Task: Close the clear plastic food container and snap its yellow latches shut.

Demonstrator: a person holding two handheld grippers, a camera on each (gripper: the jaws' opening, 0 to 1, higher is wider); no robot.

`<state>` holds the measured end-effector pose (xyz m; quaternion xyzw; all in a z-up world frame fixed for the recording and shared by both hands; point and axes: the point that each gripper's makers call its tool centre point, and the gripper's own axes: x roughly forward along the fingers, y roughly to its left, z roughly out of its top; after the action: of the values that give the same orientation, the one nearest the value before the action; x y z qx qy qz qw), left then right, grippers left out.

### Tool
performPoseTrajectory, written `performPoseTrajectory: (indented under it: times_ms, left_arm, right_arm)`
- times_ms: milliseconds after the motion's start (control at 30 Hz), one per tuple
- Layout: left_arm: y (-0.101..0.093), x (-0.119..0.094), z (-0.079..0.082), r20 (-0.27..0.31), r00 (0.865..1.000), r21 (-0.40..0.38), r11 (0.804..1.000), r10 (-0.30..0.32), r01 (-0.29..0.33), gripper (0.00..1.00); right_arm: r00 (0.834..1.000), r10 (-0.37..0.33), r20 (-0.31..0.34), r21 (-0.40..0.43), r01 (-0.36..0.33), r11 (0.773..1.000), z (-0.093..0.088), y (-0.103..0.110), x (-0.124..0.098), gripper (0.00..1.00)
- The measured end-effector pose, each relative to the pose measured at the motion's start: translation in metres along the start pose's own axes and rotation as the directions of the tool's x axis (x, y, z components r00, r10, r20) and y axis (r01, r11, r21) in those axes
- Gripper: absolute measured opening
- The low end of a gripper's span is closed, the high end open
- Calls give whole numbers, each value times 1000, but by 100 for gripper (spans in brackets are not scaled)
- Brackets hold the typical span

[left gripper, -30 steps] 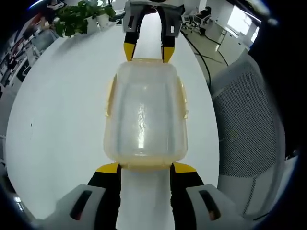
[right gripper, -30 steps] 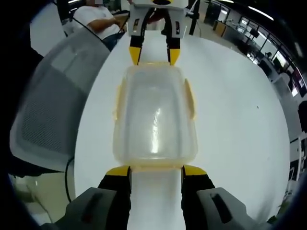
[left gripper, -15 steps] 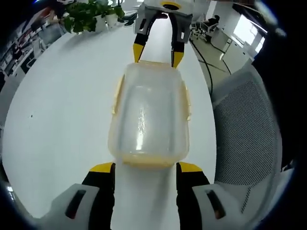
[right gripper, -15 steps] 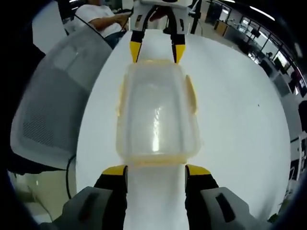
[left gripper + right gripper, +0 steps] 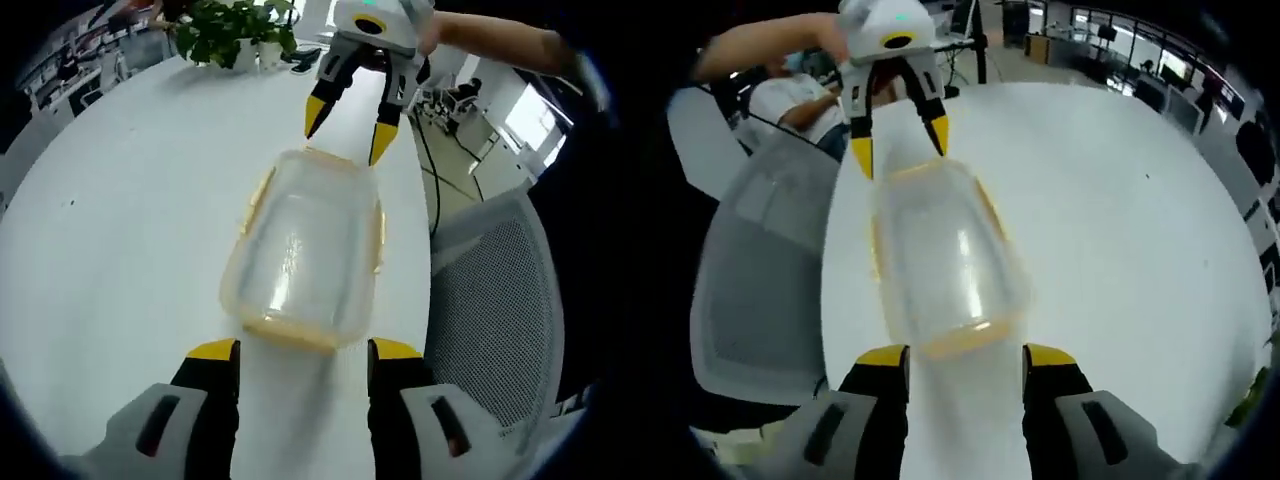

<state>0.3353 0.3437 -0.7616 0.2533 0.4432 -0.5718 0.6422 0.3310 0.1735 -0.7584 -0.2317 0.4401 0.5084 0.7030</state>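
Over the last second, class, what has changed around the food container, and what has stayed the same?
Both grippers have drawn back from the container: the left gripper and the right gripper earlier had their yellow tips at its two short ends, and now stand clear of it, jaws open. The container stays on the white table with its lid on, and nothing is held.

We hold our 2 grippers facing each other, jaws parted: the left gripper (image 5: pixel 303 350) (image 5: pixel 897 135) and the right gripper (image 5: pixel 965 355) (image 5: pixel 345 132), a bare forearm (image 5: pixel 495 40) behind it.
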Motion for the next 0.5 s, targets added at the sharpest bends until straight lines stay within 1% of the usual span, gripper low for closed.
performPoseTrajectory:
  times_ms: [33, 133, 167, 233, 267, 333, 400, 433, 467, 500]
  left_arm:
    - [1, -1, 0, 5, 1000, -13, 1000, 4, -3, 50]
    - [1, -2, -1, 12, 1000, -103, 995, 8, -6, 50]
    - [1, -2, -1, 20, 1000, -118, 993, 9, -6, 50]
    - [1, -2, 1, 38, 999, -163, 987, 17, -10, 50]
    - [0, -3, 3, 59, 998, -218, 976, 22, -9, 50]
    - [3, -3, 5, 81, 996, -256, 967, 36, -14, 50]
    - [4, -5, 8, 106, 993, -304, 953, 45, -11, 48]
    - [6, -6, 8, 111, 992, -339, 941, 58, -17, 47]
    - [11, -6, 9, 120, 990, -348, 937, 78, -32, 45]
    - [12, -7, 10, 134, 987, -360, 933, 86, -33, 43]
  right_arm:
    - [1000, -7, -2, 7, 7, 1000, -1, -1, -1, 44]
    - [1000, -20, 7, 43, 20, 999, -1, -3, -2, 43]
    - [1000, -25, 14, 69, 24, 997, 0, -3, -2, 43]
    - [999, -29, 23, 87, 27, 996, 1, -4, -3, 43]
    - [999, -36, 38, 117, 31, 993, 3, -5, -3, 43]
    - [998, -39, 42, 152, 32, 988, 4, -5, -3, 42]
    - [998, -30, 60, 180, 18, 983, 7, -2, -2, 42]
    - [997, -32, 63, 186, 20, 982, 7, -2, -2, 42]
    - [997, -37, 63, 193, 25, 981, 7, -3, -2, 42]
    - [997, -47, 60, 201, 34, 979, 6, -5, -1, 41]
